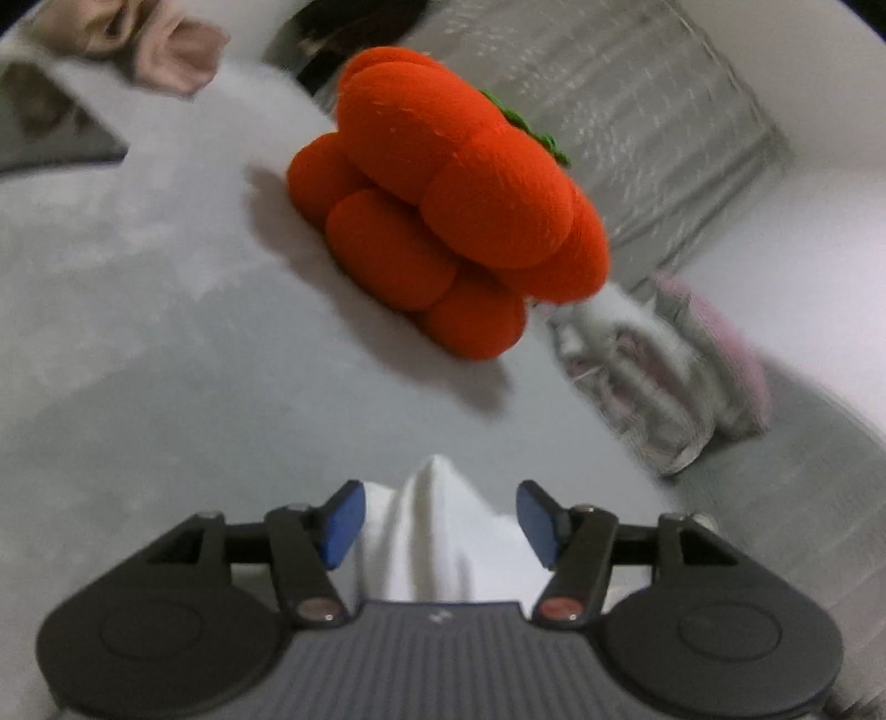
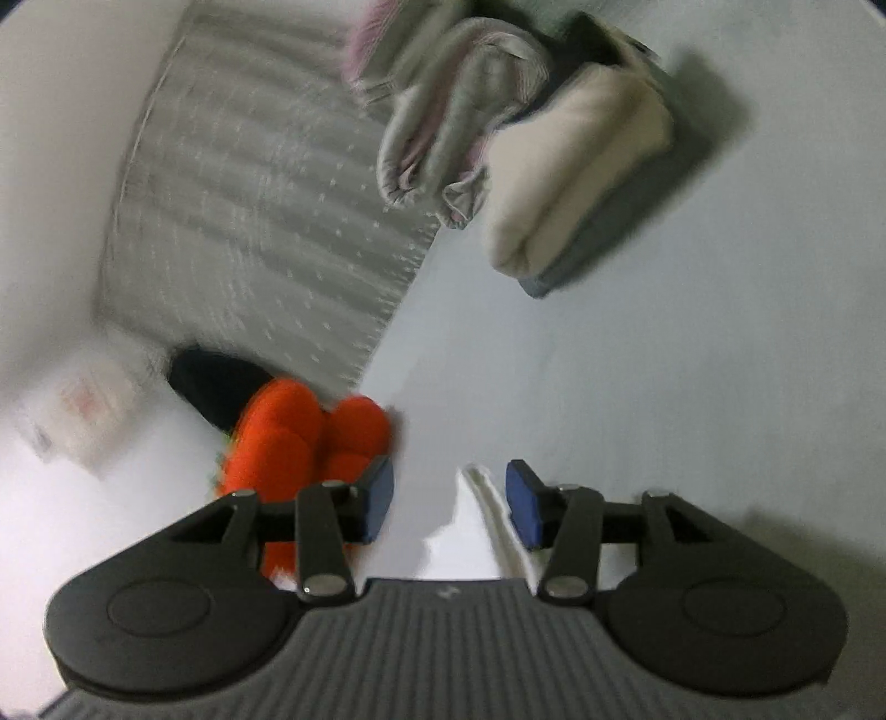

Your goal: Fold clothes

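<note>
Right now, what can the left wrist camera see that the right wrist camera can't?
Only the left wrist view shows the crumpled pinkish-beige cloth in the far corner. Only the right wrist view shows the folded cream garment and a blurry clear packet. Both show the orange pumpkin cushion, the grey patterned pillow, the grey-and-pink folded clothes, and white cloth between open jaws: left gripper, right gripper.

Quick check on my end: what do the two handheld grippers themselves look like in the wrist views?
Both match: the left gripper and right gripper each have black linkage arms with metal pivot pins, blue-padded fingers, two round black side discs and a ribbed grey centre panel. No cables or sleeves show.
</note>
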Tool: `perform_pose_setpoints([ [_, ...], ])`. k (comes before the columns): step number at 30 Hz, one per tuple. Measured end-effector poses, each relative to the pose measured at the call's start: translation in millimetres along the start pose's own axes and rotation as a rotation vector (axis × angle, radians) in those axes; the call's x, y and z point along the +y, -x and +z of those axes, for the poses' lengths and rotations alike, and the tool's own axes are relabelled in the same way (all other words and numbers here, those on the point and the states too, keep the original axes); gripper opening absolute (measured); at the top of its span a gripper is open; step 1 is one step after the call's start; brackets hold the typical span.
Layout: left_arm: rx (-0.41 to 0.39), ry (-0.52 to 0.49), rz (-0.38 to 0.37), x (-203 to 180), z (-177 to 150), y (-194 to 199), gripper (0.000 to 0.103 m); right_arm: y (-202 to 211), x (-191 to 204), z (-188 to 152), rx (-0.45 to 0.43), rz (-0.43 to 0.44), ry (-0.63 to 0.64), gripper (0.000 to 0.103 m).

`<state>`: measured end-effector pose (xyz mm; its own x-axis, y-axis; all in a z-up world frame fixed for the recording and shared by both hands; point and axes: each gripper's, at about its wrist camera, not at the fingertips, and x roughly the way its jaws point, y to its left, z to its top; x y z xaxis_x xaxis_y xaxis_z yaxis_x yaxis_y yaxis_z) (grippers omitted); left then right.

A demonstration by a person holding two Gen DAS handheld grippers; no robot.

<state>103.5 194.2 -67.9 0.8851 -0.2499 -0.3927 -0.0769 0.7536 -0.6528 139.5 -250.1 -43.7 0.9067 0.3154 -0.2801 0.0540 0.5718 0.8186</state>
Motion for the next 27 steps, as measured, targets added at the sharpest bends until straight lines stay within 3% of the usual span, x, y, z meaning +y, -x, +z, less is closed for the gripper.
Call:
perform_pose_setpoints([
  [2, 0.007, -0.058, 0.031, -2, -4, -5, 0.059, -6, 11, -10, 0.009, -0.053, 0.129, 0.050],
  [4, 0.005, -0.084, 0.046, -1, -7, -8, 0.048, -11, 20, -21, 0.011, -0.108, 0.253, 0.050],
  [7, 0.008, -0.119, 0.078, -3, -9, -14, 0.043, -23, 27, -38, 0.010, -0.165, 0.408, 0.050],
  [12, 0.014, -0.149, 0.095, -11, -5, -23, 0.043, -44, 29, -46, 0.025, -0.205, 0.542, 0.050],
  [15, 0.013, -0.160, 0.105, -13, -4, -29, 0.032, -57, 28, -43, 0.032, -0.194, 0.581, 0.050],
  [17, 0.010, -0.163, 0.101, -13, -5, -30, 0.023, -60, 28, -45, 0.021, -0.191, 0.604, 0.038],
  [18, 0.003, -0.173, 0.097, -15, -6, -29, 0.019, -61, 28, -46, 0.015, -0.190, 0.615, 0.020],
  [19, -0.006, -0.191, 0.095, -17, -7, -28, 0.017, -61, 29, -47, 0.002, -0.188, 0.626, 0.015],
  [27, -0.141, -0.319, 0.090, -39, -10, -19, 0.014, -52, 52, -59, -0.169, -0.189, 0.787, 0.012],
])
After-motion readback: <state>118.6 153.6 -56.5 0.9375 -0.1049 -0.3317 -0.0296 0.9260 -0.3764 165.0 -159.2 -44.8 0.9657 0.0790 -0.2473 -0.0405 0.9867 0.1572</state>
